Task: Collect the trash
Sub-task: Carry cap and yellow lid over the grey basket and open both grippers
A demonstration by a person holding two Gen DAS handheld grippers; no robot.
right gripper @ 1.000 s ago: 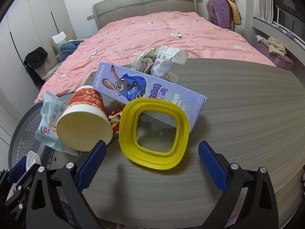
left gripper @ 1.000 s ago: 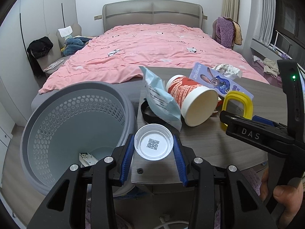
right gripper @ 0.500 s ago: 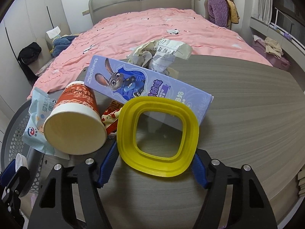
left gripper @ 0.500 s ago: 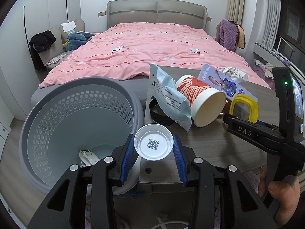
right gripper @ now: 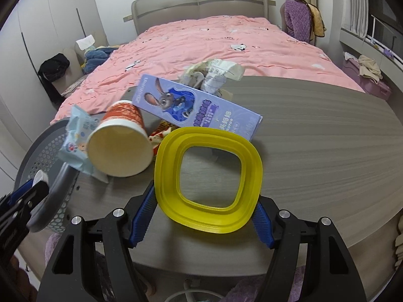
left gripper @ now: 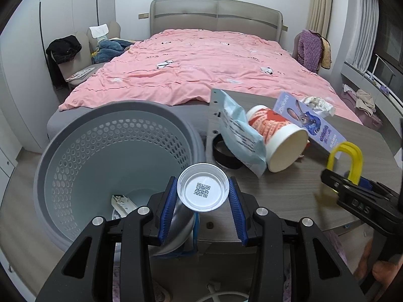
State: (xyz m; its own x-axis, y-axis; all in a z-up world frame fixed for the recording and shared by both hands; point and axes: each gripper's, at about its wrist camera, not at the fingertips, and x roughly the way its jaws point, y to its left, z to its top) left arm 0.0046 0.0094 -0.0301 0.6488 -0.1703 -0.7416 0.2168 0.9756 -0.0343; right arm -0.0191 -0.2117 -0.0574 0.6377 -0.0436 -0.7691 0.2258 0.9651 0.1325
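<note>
While the left gripper [left gripper: 202, 198] pinches a light, slick silver pouch [left gripper: 201, 191] beside the bin [left gripper: 75, 136], the right gripper [right gripper: 202, 210] clamps the stiff yellow frame [right gripper: 209, 178] by its outer walls; the jaws just closed on it.

right gripper [right gripper: 202, 216]: blue pads pressed on both sides of the yellow ring [right gripper: 209, 178], tilted off the table [right gripper: 314, 151]; jaws just closed in on it
ahead left: paper cup [right gripper: 121, 143] on its side, mouth facing the gripper; blue packet [right gripper: 78, 136] beside it
ahead: purple box [right gripper: 196, 108]; crumpled paper [right gripper: 214, 75] beyond
far left: left gripper [right gripper: 22, 201] near grey basket [right gripper: 45, 151]
</note>
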